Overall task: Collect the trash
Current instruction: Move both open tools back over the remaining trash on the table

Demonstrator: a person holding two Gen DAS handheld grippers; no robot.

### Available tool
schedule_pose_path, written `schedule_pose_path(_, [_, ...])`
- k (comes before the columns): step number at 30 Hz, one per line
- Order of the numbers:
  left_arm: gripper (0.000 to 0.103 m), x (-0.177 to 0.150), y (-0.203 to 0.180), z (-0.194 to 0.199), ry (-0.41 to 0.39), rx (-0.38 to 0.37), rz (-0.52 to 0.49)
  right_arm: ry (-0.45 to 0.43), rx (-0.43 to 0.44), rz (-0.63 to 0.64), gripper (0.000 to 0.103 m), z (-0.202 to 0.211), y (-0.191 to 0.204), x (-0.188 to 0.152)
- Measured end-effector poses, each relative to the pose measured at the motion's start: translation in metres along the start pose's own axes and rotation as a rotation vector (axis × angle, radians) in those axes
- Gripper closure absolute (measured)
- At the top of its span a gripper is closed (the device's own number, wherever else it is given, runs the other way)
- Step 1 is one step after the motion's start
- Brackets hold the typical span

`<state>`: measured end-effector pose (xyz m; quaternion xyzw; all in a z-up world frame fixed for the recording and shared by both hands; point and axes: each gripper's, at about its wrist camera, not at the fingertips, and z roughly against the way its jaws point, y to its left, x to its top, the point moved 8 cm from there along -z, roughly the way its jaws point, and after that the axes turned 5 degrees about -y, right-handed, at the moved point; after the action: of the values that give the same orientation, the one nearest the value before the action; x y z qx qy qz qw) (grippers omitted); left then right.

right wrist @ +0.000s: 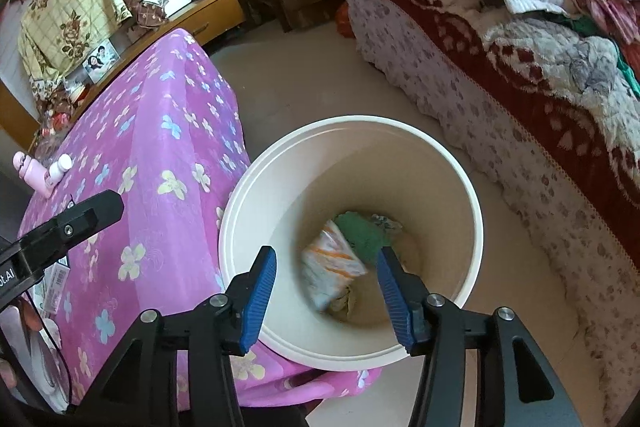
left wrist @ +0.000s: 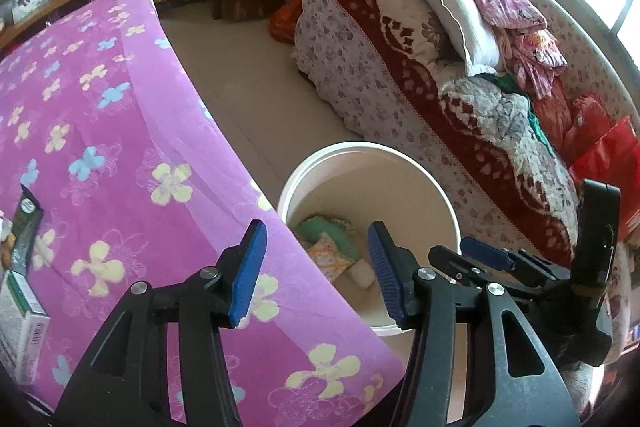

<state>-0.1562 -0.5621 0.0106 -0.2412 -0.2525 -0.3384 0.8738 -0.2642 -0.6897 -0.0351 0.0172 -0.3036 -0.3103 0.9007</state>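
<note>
Since trash belongs in the bin [right wrist: 352,131], wrapper [right wrist: 334,269], green wad [right wrist: 360,233] and white scrap [left wrist: 362,273] lie at its bottom | right gripper [right wrist: 326,291] above rim, jaws wide, empty | left gripper [left wrist: 316,271] over table [left wrist: 120,147] edge, wide, empty | boxes [left wrist: 22,303], bottles [right wrist: 44,173] on table, likely next | bed [right wrist: 520,67] beside.

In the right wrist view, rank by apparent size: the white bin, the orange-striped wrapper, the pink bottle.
1. White bin, by far the largest.
2. Orange-striped wrapper.
3. Pink bottle, though it sits at the distorted edge, so its rank below the wrapper is unsure.
</note>
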Motion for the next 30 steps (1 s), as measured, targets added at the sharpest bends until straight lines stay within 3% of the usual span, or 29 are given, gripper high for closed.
schedule_pose_path(8, [0.052, -0.001, 0.007, 0.016, -0.034, 0.051, -0.041, -0.009, -0.008, 0.062, 0.05, 0.003, 0.019, -0.002])
schedule_pose_path(11, [0.052, -0.002, 0.012, 0.023, -0.049, 0.069, -0.048, -0.016, -0.003, 0.075, 0.041, 0.006, 0.027, -0.002])
schedule_pose_path(21, [0.052, -0.009, 0.046, 0.056, -0.092, 0.144, -0.031, -0.03, 0.019, 0.135, 0.041, 0.016, 0.068, -0.005])
schedule_pose_path(30, [0.052, -0.017, 0.09, 0.094, -0.13, 0.205, 0.046, -0.038, 0.061, 0.183, 0.04, 0.023, 0.115, -0.01])
